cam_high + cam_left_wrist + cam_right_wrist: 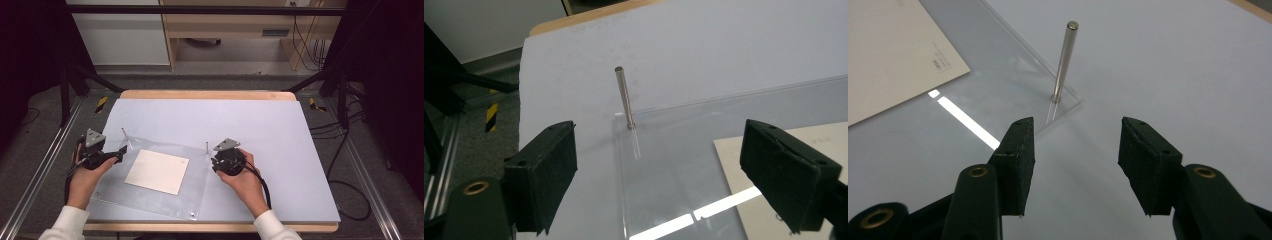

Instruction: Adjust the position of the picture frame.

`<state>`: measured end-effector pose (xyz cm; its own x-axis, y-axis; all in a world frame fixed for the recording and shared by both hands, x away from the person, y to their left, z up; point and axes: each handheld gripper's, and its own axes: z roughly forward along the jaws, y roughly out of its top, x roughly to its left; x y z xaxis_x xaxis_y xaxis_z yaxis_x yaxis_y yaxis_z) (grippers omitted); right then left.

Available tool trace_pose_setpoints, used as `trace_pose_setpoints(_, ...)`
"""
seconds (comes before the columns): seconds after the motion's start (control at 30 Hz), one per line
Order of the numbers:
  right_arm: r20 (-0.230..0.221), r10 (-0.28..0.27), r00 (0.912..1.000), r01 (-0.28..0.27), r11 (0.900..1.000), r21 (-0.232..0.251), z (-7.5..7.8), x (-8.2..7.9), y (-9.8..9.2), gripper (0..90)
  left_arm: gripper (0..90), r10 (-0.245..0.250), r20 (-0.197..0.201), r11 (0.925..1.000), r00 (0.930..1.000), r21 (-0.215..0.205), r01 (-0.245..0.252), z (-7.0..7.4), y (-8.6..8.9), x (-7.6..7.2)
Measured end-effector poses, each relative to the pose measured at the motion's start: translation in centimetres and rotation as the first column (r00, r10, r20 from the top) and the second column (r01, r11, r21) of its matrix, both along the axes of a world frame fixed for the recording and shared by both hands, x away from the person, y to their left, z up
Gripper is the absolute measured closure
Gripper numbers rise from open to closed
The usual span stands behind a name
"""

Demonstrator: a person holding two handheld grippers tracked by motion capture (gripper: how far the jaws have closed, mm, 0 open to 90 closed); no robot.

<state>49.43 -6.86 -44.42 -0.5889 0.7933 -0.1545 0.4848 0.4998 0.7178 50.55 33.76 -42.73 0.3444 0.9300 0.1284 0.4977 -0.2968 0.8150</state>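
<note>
Right now I hold 1 tool in each hand over the bench (280,130), which is covered by a pale grey mat. My left tool (119,152) sits at the left edge of a clear plastic sheet (200,175) lying flat on the mat; its jaws stand wide apart with nothing between them. In the left gripper view, the left tool (659,175) looks toward a thin metal pin (625,97) standing upright at the sheet's near corner, and the pin is well ahead of the jaws, not touched.

My right tool (216,162) rests at the sheet's right edge, jaws likewise released and empty. In the right gripper view, the right tool (1075,165) faces a second upright pin (1065,62) set in another corner of the sheet, near but apart from the pads.

A white square card (157,171) lies on the sheet between my 2 tools, touching neither.
</note>
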Motion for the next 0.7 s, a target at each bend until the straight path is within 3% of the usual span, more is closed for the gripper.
trace_pose_setpoints(0.13,-0.019,0.014,0.9997,-0.014,1.000,0.019,-0.5,1.6,1.3,61.5,15.8,-0.006,-0.014,1.0000,0.9999,0.002,0.006,-0.3,-0.1,1.7)
trace_pose_setpoints(0.27,-0.031,0.029,0.9991,-0.027,0.999,0.047,-0.7,2.8,1.9,66.7,16.2,0.013,-0.019,0.9993,0.9997,-0.034,-0.014,-0.8,0.2,3.1)
trace_pose_setpoints(0.33,-0.038,0.040,0.9985,-0.038,0.998,0.054,-0.9,3.3,2.3,68.2,18.5,0.031,-0.031,0.9963,0.9990,-0.079,-0.034,-1.1,0.5,3.5)
trace_pose_setpoints(0.4,-0.048,0.038,0.9981,-0.035,0.997,0.063,-1.2,3.8,2.5,69.5,21.0,0.047,-0.040,0.9965,0.9981,-0.068,-0.049,-1.3,0.5,3.8)
trace_pose_setpoints(0.57,-0.061,0.052,0.9968,-0.048,0.997,0.062,-1.7,4.6,2.9,73.6,25.0,0.032,-0.064,0.9976,0.9974,-0.059,-0.036,-1.8,0.0,4.4)
trace_pose_setpoints(0.7,-0.072,0.060,0.9956,-0.054,0.995,0.080,-1.6,5.1,3.0,78.0,30.7,0.059,-0.071,0.9958,0.9958,-0.066,-0.063,-2.0,-0.5,4.8)
